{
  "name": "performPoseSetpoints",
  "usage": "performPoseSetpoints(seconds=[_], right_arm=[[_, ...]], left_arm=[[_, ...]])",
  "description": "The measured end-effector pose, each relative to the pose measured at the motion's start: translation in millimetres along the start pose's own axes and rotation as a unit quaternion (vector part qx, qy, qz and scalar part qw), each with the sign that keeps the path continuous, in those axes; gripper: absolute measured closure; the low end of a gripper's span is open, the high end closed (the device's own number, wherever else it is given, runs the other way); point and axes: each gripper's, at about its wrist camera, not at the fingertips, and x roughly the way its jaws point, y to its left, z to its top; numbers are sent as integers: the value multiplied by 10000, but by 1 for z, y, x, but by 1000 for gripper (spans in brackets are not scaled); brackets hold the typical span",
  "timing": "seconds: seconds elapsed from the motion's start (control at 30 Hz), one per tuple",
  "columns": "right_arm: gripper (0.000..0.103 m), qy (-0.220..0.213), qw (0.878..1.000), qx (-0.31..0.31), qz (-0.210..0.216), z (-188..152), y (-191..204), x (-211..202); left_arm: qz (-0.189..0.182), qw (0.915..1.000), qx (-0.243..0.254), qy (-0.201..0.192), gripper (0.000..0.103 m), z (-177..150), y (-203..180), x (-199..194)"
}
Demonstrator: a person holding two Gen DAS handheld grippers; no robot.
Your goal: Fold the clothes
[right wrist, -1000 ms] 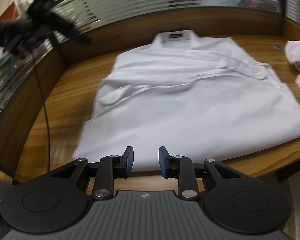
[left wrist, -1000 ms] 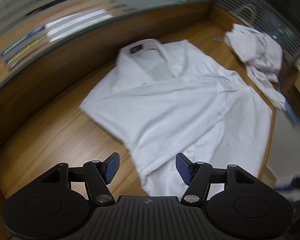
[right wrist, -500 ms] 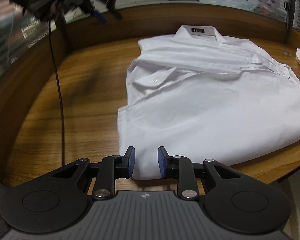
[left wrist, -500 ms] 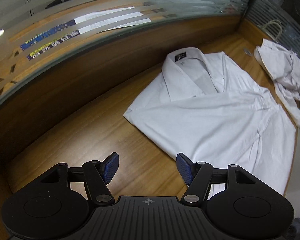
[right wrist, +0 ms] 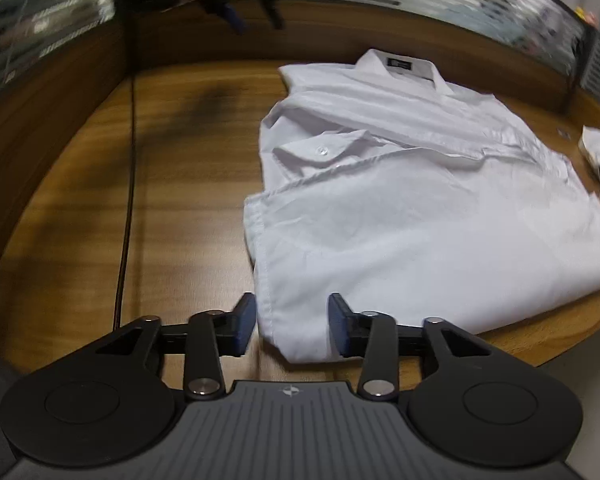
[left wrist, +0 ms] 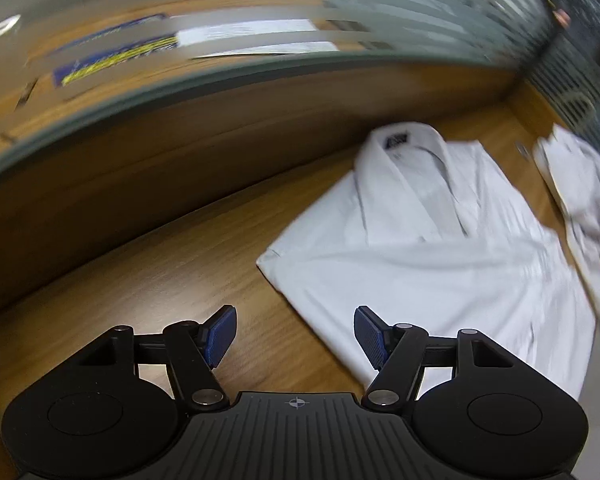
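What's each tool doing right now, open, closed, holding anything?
Left tool: open, empty, over bare wooden table beside the white shirt.
Right tool: jaws opening, shirt's near corner between them, not gripped.

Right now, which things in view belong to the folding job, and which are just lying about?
Job:
- white shirt, partly folded on the wooden table
- right tongs, opening at its near corner
- left tongs, open

Lying about:
- crumpled white garment
- black cable
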Motion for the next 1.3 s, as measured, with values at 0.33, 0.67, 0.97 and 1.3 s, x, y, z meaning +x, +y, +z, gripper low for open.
performPoseSetpoints(seconds=[0.33,0.67,0.97,1.3], right_arm=[[53,149,9934,-1066,-403,-14,21,8],[54,-52,9788,-1996,-461,-19,32,5],[87,-179,9720,-2321,-312,-19,25,11],[99,-305,9863,-1615,-175,-3,3,-12]], left_arm=[[-241,9936,-1099,-21,36,-10,5,52],[-509,9836,-1729,-114,42,-19,0,76],[-572,9760,-2083,-288,80,-29,3,82],[-577,9791,-1844,-633,98,-21,-7,58]])
